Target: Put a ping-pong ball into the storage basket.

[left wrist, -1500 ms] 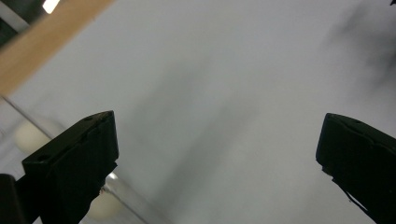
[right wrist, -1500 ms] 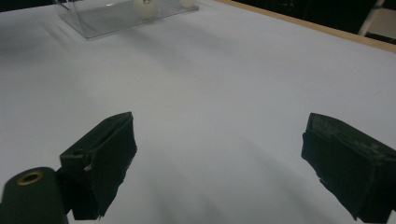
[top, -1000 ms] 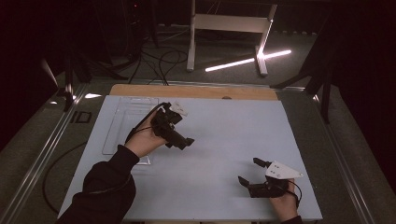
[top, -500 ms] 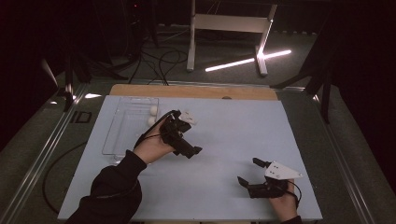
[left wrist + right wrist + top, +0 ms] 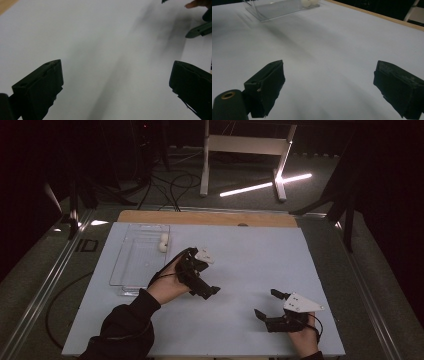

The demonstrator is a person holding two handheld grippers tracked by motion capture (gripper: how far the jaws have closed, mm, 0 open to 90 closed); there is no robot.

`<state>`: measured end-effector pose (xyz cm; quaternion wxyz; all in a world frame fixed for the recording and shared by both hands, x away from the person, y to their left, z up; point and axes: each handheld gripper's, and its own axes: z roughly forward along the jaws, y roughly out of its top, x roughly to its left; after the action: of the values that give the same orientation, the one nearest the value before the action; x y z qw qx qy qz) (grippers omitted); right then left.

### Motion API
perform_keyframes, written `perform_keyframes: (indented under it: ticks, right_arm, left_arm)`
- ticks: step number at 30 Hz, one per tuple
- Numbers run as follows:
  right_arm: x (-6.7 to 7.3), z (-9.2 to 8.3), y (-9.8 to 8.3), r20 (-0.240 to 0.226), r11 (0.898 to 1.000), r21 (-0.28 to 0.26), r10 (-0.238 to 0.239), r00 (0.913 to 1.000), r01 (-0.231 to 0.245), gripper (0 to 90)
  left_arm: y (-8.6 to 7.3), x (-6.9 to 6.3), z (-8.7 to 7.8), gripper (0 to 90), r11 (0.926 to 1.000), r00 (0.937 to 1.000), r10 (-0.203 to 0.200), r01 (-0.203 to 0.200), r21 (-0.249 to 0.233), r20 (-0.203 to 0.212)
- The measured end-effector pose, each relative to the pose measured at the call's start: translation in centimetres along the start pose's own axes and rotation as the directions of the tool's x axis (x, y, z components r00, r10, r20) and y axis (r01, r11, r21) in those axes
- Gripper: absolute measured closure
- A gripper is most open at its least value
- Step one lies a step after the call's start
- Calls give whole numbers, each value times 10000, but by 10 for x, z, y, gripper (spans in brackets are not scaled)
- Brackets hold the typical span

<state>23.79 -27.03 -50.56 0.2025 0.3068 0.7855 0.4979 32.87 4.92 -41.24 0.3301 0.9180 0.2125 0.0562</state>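
White sheeting is covering the surface (image 5: 240, 250), and I am holding both grippers over it with nothing in them. I am keeping the left gripper (image 5: 202, 287) near the middle, its fingers (image 5: 40, 90) spread wide over bare sheet. I am resting the right gripper (image 5: 267, 307) near the front right edge, its fingers (image 5: 265, 85) equally wide. Two white balls (image 5: 163, 242) are sitting in the far corner of the clear tray (image 5: 131, 270) at the left, well apart from both grippers.
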Motion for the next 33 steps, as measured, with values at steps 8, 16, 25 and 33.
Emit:
perform_keyframes:
  ticks: [8,16,25,33]
  right_arm:
    - [0,0,0,0,10000,-24,-8,10000,8,97]
    - [0,1,0,-7,10000,-15,-23,10000,23,97]
    - [0,1,0,-24,10000,-10,18,10000,-18,97]
    - [1,1,0,-6,10000,-6,51,10000,-51,97]
  left_arm:
    - [-11,-7,3,5,9999,9995,25,-29,113,319]
    - [-22,-14,5,5,9995,9994,107,-117,286,344]
    - [-40,-22,6,5,9993,9985,152,-169,327,531]
    - [-58,-26,6,6,9991,9989,209,-224,357,412]
